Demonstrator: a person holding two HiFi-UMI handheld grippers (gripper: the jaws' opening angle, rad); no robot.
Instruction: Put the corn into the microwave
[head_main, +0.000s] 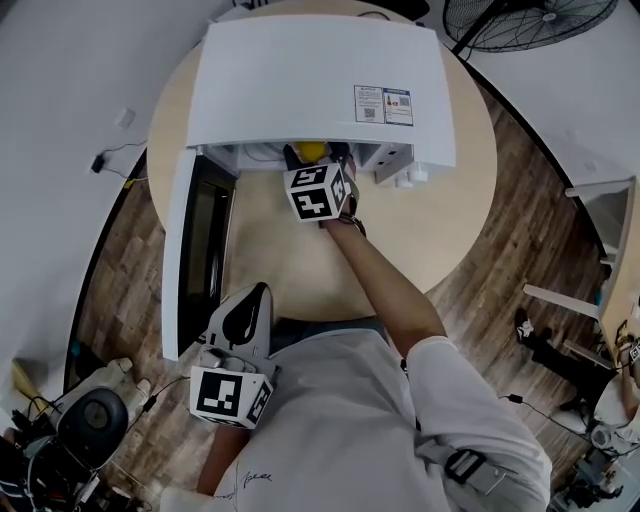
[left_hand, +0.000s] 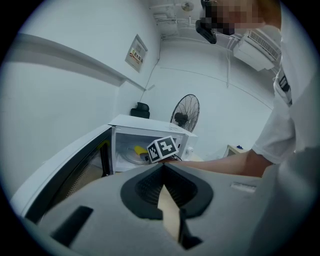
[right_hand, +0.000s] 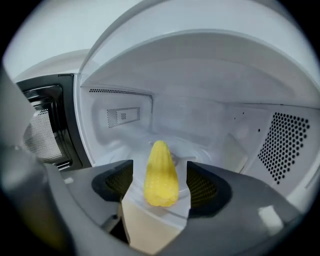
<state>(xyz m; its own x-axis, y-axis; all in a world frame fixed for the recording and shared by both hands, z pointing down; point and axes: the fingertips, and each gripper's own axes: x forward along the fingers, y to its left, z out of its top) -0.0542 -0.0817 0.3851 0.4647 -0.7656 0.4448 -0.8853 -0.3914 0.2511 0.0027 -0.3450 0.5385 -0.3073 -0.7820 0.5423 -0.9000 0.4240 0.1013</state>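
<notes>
Inside the microwave (right_hand: 200, 112): the corn (right_hand: 161, 175) lies on the pale floor of the cavity, pointed end towards the microwave's back wall
Right gripper (right_hand: 160, 169): reaches in through the microwave's front opening; jaws stand wide apart, one on each side of the corn; a gap shows on both sides, so nothing is gripped
Left gripper (left_hand: 162, 167): held low, well in front of the microwave and just off the free edge of its door; jaws closed tip to tip; nothing between them
Microwave door (head_main: 185, 250): swung fully open on the microwave's left side
Round table (head_main: 280, 250): carries the microwave; bare wood shows in front of the opening
Person's arm (head_main: 385, 280): stretched from the microwave's front back to the shoulder
Fan (head_main: 530, 20): stands behind the microwave, off the table
</notes>
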